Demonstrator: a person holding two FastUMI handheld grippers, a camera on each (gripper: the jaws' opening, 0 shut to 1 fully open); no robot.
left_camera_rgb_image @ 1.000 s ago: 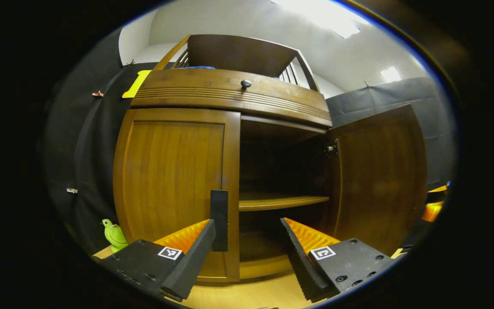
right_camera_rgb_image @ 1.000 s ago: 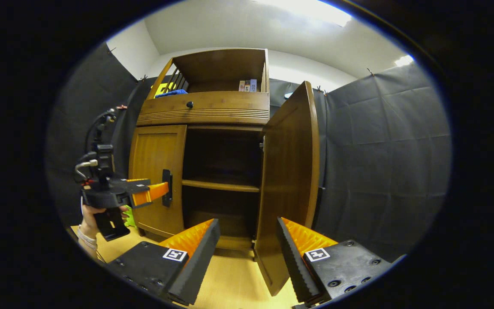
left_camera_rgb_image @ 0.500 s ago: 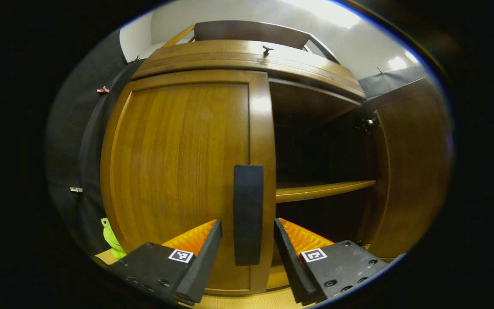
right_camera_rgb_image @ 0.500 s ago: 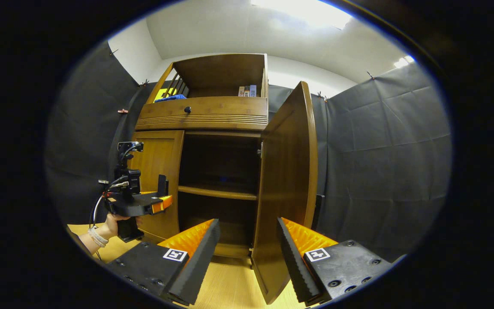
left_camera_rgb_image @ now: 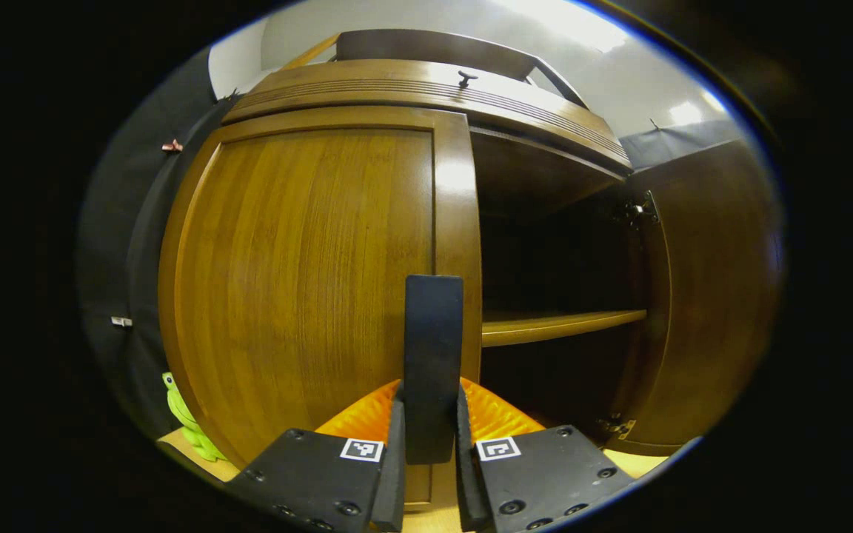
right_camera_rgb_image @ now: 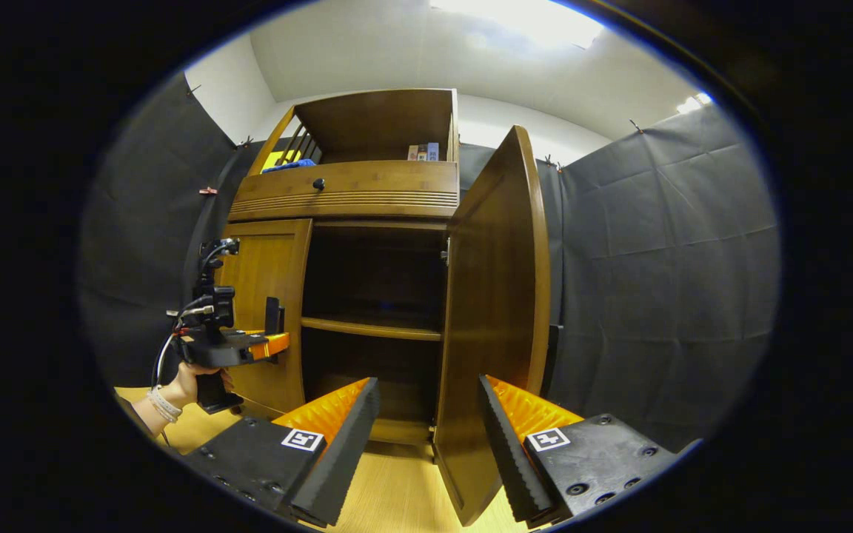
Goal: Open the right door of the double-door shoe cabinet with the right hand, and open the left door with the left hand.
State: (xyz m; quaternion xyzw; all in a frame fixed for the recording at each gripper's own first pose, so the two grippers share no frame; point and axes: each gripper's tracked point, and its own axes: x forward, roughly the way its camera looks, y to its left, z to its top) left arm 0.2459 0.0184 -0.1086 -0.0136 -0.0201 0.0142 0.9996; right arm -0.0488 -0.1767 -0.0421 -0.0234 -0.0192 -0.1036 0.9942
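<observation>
In the left gripper view the closed left door (left_camera_rgb_image: 300, 281) of the wooden shoe cabinet carries a dark upright handle (left_camera_rgb_image: 432, 348) along its right edge. My left gripper (left_camera_rgb_image: 429, 451) is shut on that handle, a finger pressing each side. The right door (left_camera_rgb_image: 708, 296) stands swung open beside the dark shelved inside (left_camera_rgb_image: 552, 326). From the right gripper view, the right door (right_camera_rgb_image: 497, 311) is open edge-on in front of my right gripper (right_camera_rgb_image: 426, 437), which is open with nothing between its fingers. Farther left, the left gripper (right_camera_rgb_image: 267, 344) sits at the left door's handle (right_camera_rgb_image: 274, 317), held by a hand (right_camera_rgb_image: 193, 381).
A drawer with a dark knob (right_camera_rgb_image: 318, 183) tops the doors, with an open shelf holding small items (right_camera_rgb_image: 421, 151) above it. A green toy (left_camera_rgb_image: 186, 418) sits on the wooden floor (right_camera_rgb_image: 397, 496) left of the cabinet. Black cloth walls (right_camera_rgb_image: 656, 281) enclose the booth.
My left gripper moved in to the left door's handle and closed its fingers on it. The right gripper stayed open, barely moving, with the right door open.
</observation>
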